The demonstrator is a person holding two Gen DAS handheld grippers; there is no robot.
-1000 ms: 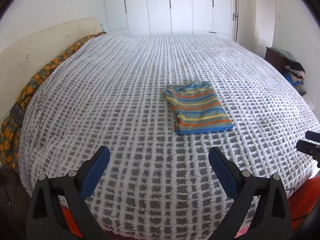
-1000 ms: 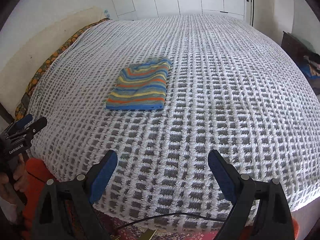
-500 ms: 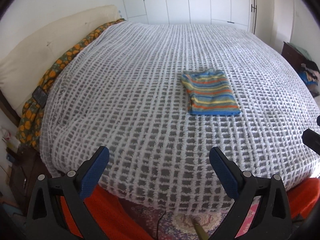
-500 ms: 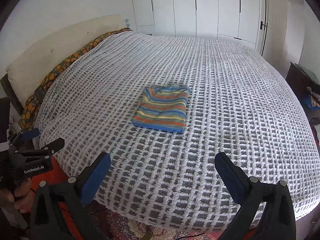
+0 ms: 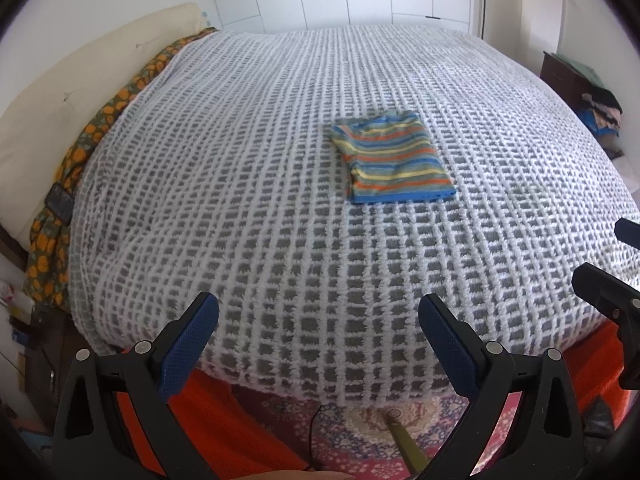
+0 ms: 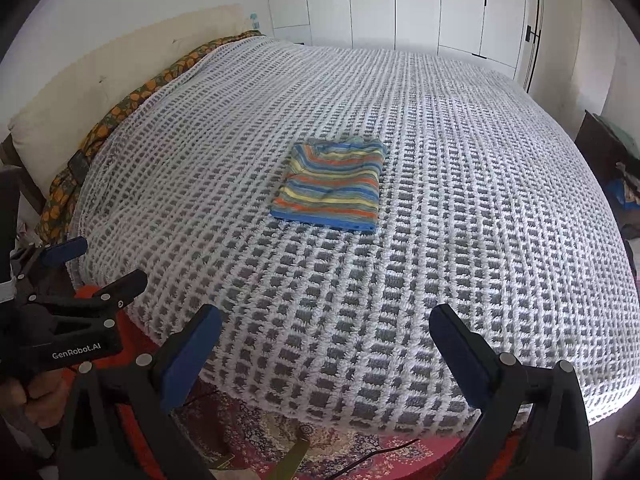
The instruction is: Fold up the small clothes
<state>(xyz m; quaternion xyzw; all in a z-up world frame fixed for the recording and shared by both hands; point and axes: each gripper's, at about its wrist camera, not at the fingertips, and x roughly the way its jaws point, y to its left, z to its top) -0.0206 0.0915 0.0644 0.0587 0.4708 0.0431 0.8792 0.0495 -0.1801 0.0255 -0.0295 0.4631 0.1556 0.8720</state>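
Striped garment (image 5: 394,160) lies folded into a compact rectangle, flat on the bed (image 5: 280,220), toward the middle and well in from the near edge. Blue hem faces the near edge; edges look roughly squared. No loose sleeve visible.

Left hand-held gripper (image 5: 318,330): jaws spread wide, nothing between them, hanging over the near edge of the bed. Right hand-held gripper (image 6: 326,338): likewise spread, empty, also at the near edge. Both well apart from the garment.

Judgement: fold appears finished; step in hand is the withdrawal. To do it well, keep both grippers clear of the stack so no pad drags the top layer, and keep the jaws wide. If a tidy-up is wanted, the far corners look slightly rumpled; press there lightly, not pinch.

Against the earlier frames: the garment sits smaller and farther off in both views, more rug (image 5: 360,432) and orange fabric (image 5: 224,412) show beneath the bed edge; both grippers have backed away. The garment itself unmoved.
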